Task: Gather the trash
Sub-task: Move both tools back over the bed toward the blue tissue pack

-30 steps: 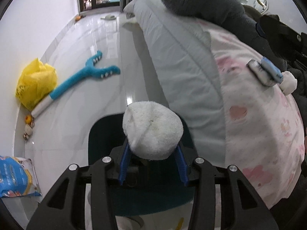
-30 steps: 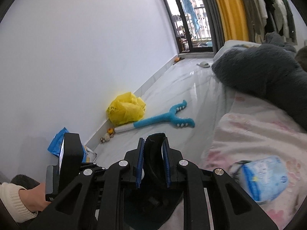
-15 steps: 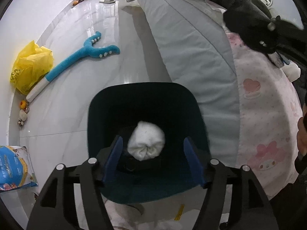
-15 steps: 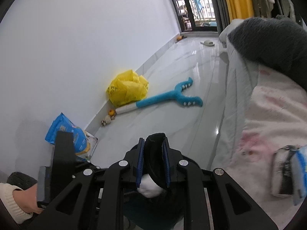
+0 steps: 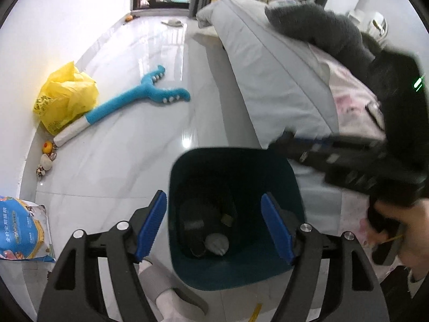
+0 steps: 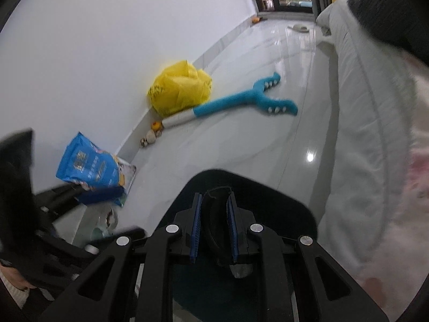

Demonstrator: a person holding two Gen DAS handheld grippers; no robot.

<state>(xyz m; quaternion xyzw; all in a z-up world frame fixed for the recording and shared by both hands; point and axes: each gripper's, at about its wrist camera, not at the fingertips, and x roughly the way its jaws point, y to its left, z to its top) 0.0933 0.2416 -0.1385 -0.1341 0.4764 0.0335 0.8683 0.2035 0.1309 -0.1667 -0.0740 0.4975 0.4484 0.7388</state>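
— Where's the rubbish gone?

— The white wad (image 5: 216,244) is lying at the bottom of the dark teal bin (image 5: 292,182), next to some dark scraps. It looks like crumpled tissue or cloth: I'd guess very light and soft, squashing under any pinch, nothing fragile or slippery about it. You'd take such a thing across its middle, with a gentle squeeze.

— And the left gripper (image 5: 214,224)?

— It hangs over the bin's mouth, pointing down into it. Its blue pads (image 5: 150,228) stand wide apart and the jaws are opening; nothing sits between them, the wad lies well below.

— The other one?

— The right gripper (image 6: 214,232) is closed tight on a thin black strip (image 6: 214,214) that curves up between its pads. It looks like a soft, limp band or rag, though I can't say just what it is. It hovers above the bin too, so I judge that piece goes in next; being so floppy, it may cling to a pad when let go.

— Anything else about?

— On the floor by the wall there's a yellow bag (image 5: 64,96), a blue plush toy (image 5: 139,99) and a blue packet (image 5: 18,230); the bed (image 5: 273,75) runs alongside the bin.
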